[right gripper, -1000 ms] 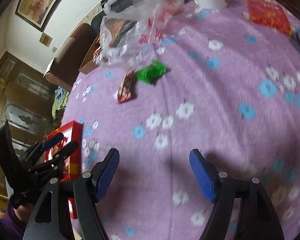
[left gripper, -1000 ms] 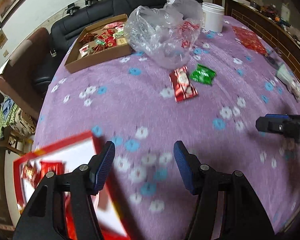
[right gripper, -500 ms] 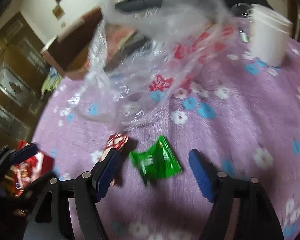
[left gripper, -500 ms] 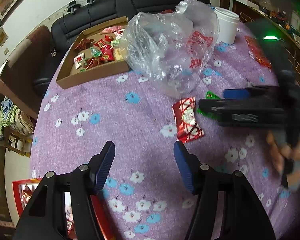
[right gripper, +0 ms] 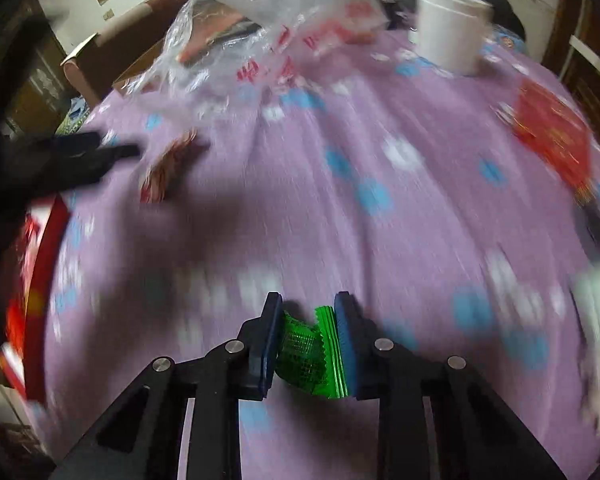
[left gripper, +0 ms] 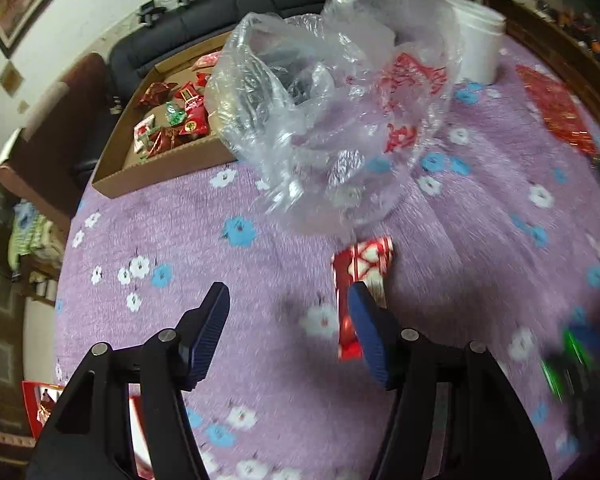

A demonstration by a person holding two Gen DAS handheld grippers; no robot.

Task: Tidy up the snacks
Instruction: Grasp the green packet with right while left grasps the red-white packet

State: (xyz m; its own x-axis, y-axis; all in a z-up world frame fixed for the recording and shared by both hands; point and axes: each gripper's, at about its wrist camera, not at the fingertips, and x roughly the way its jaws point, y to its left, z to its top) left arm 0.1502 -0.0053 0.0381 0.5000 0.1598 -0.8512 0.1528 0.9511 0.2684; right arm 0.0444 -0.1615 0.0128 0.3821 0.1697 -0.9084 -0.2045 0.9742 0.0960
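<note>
The right gripper [right gripper: 307, 336] has its blue pads pressed in on a green snack packet [right gripper: 312, 354], which sits crumpled between them, lifted above the purple flowered tablecloth [right gripper: 380, 208]. The left gripper [left gripper: 288, 328] hangs with its jaws spread wide and nothing between them; its right pad overlaps a red snack packet [left gripper: 360, 264] lying flat on the cloth just in front of a crumpled clear plastic bag [left gripper: 332, 120]. Behind the bag, toward the sofa, a shallow cardboard tray [left gripper: 160, 176] holds a scatter of red and green snacks. A white tub [left gripper: 478, 50] stands at the far edge, and a red printed packet [left gripper: 556, 108] lies off to the right of it
</note>
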